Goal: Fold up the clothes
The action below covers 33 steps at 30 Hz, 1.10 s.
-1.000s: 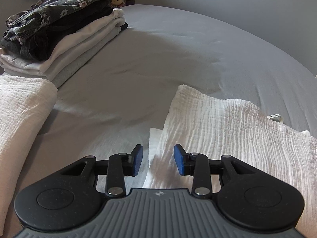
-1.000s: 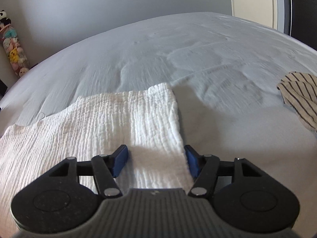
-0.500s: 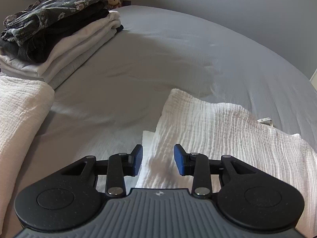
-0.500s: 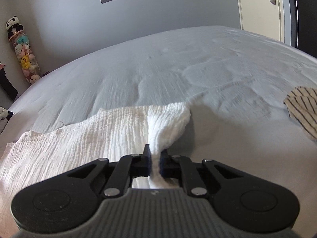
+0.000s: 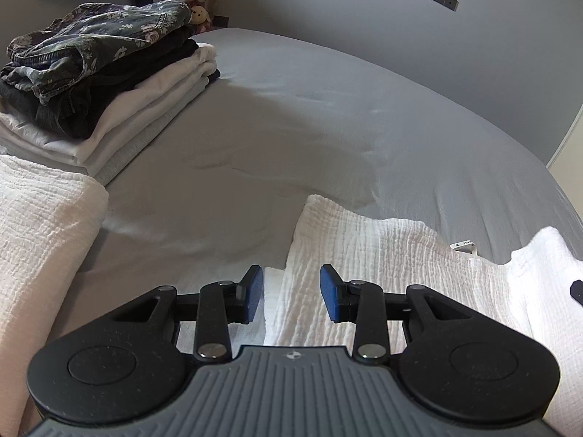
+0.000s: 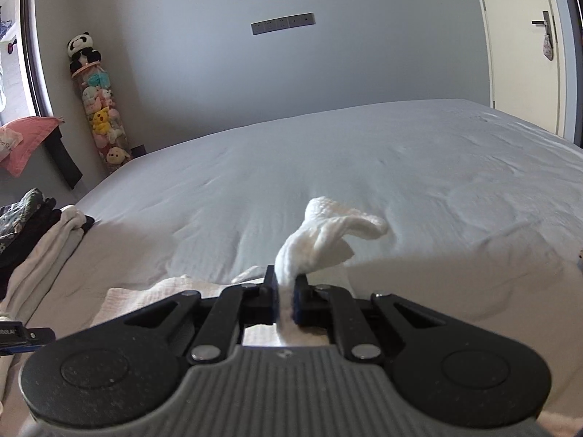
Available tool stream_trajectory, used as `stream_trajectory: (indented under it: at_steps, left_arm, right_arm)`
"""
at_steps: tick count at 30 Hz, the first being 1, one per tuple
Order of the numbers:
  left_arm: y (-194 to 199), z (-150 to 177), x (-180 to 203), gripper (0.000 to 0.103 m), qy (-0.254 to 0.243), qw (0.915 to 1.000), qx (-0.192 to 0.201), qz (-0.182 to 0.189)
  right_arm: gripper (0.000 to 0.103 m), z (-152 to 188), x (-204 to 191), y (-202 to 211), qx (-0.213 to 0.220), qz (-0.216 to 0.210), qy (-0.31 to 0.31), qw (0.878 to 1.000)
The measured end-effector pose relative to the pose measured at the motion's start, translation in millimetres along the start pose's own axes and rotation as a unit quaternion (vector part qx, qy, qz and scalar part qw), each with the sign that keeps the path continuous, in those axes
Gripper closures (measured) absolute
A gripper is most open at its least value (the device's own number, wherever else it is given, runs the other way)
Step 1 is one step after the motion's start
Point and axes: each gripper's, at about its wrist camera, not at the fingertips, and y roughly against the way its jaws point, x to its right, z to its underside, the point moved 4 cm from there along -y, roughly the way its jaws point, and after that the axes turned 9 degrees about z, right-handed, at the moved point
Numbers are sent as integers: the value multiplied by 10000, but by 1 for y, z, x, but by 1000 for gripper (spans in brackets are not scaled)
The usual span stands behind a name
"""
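Observation:
A white crinkled garment [image 5: 393,255] lies flat on the grey bed [image 5: 291,127]. My left gripper [image 5: 290,296] is open, low over the garment's left edge, with that edge between its blue pads. My right gripper [image 6: 285,300] is shut on a bunched corner of the same white garment [image 6: 320,240] and holds it lifted above the bed [image 6: 328,160]. The rest of the garment hangs below the right gripper, mostly hidden. A small label [image 5: 462,245] sticks out at the garment's far edge.
A pile of folded clothes [image 5: 94,83] with a floral denim piece on top stands at the far left, also seen in the right wrist view [image 6: 32,225]. Another white crinkled cloth [image 5: 40,240] lies at the left. A tube of plush toys [image 6: 100,109] stands by the wall.
My right gripper closed on the garment's corner and raised it off the bed, tilting the view up. My left gripper stayed open and edged slightly right along the garment's left edge.

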Motion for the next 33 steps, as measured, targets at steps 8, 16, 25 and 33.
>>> stream_trajectory:
  at_steps: [8, 16, 25, 33]
  left_arm:
    - [10, -13, -24, 62, -27, 9987, 248, -437]
    - [13, -22, -55, 62, 508, 9982, 138, -287]
    - [10, -23, -69, 63, 696, 9972, 78, -272]
    - [8, -21, -69, 63, 701, 9972, -24, -240]
  right_arm:
    - [94, 16, -86, -8, -270, -323, 306, 9986]
    - [94, 29, -165, -17, -418, -608, 689, 9949]
    - [94, 62, -213, -40, -949, -818, 1095, 9861]
    - [84, 82, -216, -58, -1493, -963, 1155, 9773]
